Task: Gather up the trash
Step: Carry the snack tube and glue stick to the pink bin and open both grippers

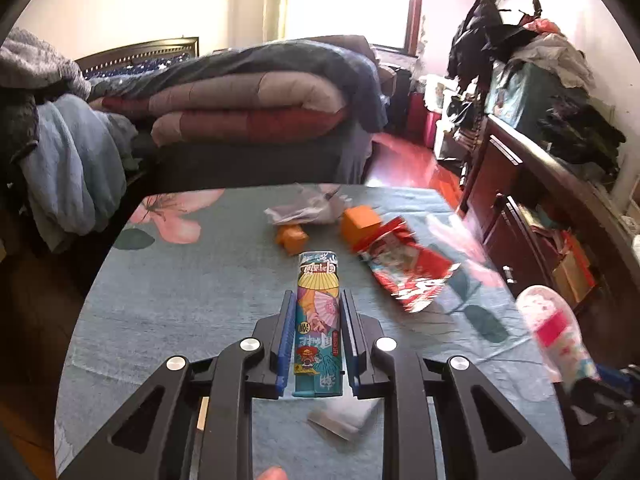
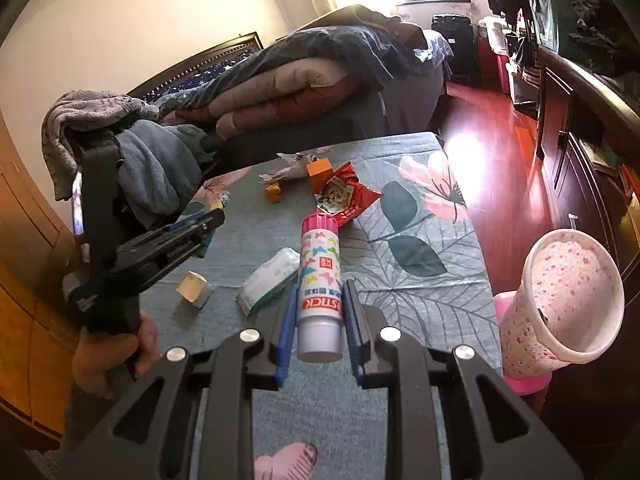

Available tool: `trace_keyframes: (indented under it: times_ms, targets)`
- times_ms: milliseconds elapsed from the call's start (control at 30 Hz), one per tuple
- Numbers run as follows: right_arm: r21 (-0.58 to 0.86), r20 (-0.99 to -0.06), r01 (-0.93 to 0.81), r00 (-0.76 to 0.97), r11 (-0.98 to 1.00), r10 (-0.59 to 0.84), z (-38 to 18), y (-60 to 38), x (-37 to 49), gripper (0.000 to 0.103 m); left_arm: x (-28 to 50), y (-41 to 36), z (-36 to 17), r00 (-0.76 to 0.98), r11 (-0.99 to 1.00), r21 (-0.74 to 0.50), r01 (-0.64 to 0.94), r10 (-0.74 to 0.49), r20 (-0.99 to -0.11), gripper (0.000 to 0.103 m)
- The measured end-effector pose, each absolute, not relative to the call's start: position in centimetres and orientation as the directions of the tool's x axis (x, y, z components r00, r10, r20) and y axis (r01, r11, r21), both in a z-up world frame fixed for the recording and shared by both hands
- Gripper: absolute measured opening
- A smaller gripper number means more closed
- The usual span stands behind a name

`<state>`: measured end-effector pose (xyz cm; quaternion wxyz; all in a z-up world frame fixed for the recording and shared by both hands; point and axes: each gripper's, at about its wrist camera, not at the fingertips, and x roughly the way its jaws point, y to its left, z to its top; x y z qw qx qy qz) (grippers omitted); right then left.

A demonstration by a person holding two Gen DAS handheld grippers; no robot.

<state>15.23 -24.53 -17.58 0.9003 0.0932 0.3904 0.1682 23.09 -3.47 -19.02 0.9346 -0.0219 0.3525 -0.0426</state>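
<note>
Teal box (image 1: 319,322) lengthwise in jaws, pointing fwd

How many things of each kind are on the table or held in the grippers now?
Orange boxes: 2
Red snack bag: 1
Crumpled clear wrapper: 1
Tissue pack: 1
Small white box: 1
Glue stick, in right gripper: 1
Teal box, in left gripper: 1
Total: 8

Right hand-held gripper (image 2: 319,300) clamps a glue stick (image 2: 319,280) above the table (image 2: 420,300).
</note>
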Motion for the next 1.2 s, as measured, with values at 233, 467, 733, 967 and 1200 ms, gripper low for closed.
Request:
trace_keyframes:
  times_ms: [233, 467, 733, 967, 1200]
  targets:
    - [0.291, -0.651, -0.209, 0.672, 0.934, 0.353, -16.6, -26.7, 13.5, 0.024, 21.2, -7.2, -15.9, 0.774, 0.988, -0.073, 0.139, -0.154, -0.614, 0.022]
    - [0.301, -0.632, -0.149, 0.709, 0.942, 0.313, -15.9, -30.4, 12.1, 0.024, 20.3, -12.1, -13.8, 0.784, 0.97, -0.07, 0.231, -0.228, -0.577, 0.022]
    - [0.316, -0.627, -0.03, 0.743, 0.948, 0.233, -16.4, -36.0, 11.3, 0.024, 20.5, -19.4, -13.0, 0.757, 0.926, -0.045, 0.376, -0.334, -0.562, 0.022]
    - [0.328, -0.64, 0.096, 0.754, 0.94, 0.146, -17.7, -41.6, 10.9, 0.024, 21.2, -25.4, -14.1, 0.704, 0.878, -0.048, 0.476, -0.413, -0.578, 0.022]
    - [0.344, -0.646, 0.165, 0.756, 0.925, 0.105, -18.9, -45.4, 10.9, 0.024, 22.1, -27.3, -16.7, 0.643, 0.862, -0.039, 0.506, -0.407, -0.649, 0.049]
